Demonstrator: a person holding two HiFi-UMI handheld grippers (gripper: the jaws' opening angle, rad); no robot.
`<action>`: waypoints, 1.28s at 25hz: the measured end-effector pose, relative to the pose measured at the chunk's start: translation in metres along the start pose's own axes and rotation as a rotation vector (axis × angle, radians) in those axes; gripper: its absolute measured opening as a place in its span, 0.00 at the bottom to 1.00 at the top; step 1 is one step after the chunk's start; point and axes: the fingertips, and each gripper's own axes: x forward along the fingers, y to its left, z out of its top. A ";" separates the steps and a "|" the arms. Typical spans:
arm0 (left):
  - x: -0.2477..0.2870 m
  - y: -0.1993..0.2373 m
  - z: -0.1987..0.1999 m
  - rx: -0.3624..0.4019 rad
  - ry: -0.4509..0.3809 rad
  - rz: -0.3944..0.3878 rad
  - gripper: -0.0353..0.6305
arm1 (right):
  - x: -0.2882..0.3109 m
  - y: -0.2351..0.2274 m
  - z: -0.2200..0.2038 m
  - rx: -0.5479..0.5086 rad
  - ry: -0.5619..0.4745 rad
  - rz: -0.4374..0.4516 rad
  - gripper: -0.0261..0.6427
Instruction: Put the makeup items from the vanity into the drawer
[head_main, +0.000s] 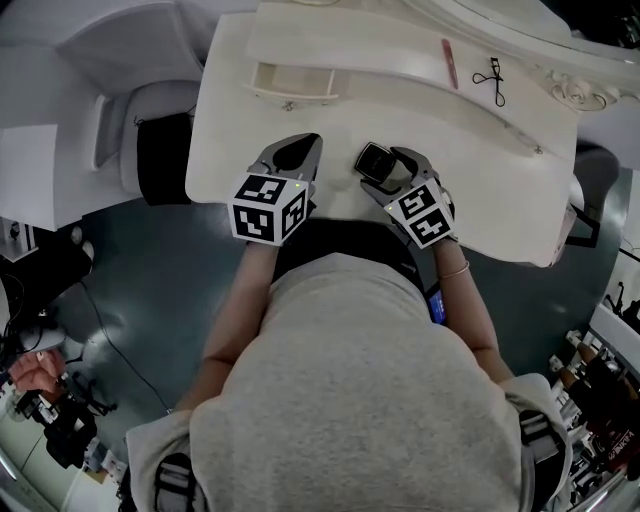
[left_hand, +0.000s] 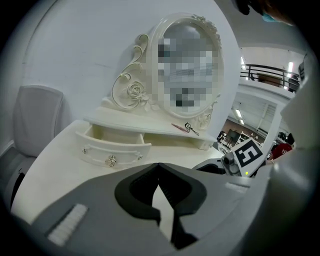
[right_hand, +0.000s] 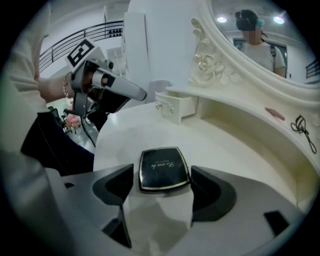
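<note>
White vanity tabletop (head_main: 500, 190) carried the black compact (right_hand: 163, 167), flat near its front edge, between the spread jaws of my right gripper (right_hand: 163, 176), unpinched. My left gripper (left_hand: 159, 167) was clenched, empty. The compact looked light, rigid, likely slippery; I'd squeeze its side edges. The open drawer (left_hand: 112, 150) sat far left.
</note>
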 end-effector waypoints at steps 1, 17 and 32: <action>0.001 -0.001 -0.001 0.004 0.005 -0.002 0.07 | 0.001 0.001 -0.002 -0.014 0.007 -0.005 0.52; -0.005 0.006 0.004 -0.008 -0.014 0.008 0.07 | 0.004 -0.006 -0.001 0.077 0.024 -0.063 0.52; -0.027 0.028 0.009 -0.043 -0.049 0.037 0.07 | -0.020 -0.018 0.069 0.193 -0.190 -0.097 0.52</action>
